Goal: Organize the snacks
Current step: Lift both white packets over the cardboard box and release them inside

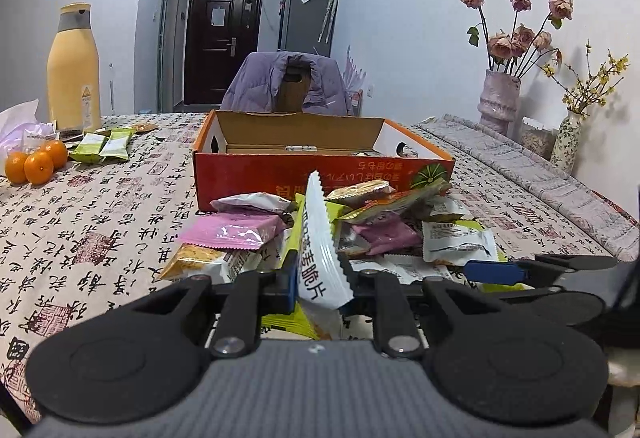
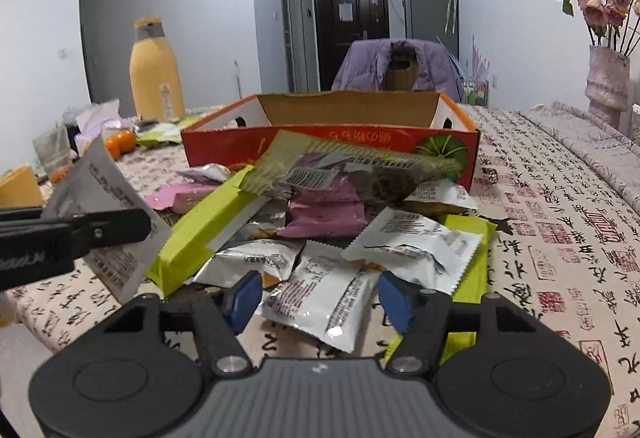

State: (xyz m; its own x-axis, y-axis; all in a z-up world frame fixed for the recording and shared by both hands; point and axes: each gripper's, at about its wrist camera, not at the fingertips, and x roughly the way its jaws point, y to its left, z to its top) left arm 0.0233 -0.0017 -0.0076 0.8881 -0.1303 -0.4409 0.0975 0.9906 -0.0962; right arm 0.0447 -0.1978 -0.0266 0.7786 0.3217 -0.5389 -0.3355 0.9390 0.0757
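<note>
My left tongs are clamped on one white snack packet, which stands on edge between the fingers with its serrated end pointing up, just in front of the pile. My right tongs are spread wide over a silver-white packet at the near edge of the heap, touching nothing that I can see. The snack pile lies on the table pressed against the near wall of the one orange cardboard box, whose lid is open; what is inside I cannot make out. In the heap I count two pink packets, two long lime-green packets, and at least four silver-white ones, though overlaps make an exact total uncertain. Toward the table's far left corner stand one tall yellow bottle, three oranges grouped together, and two small green packets side by side. Two vases of flowers sit along the right edge.
</note>
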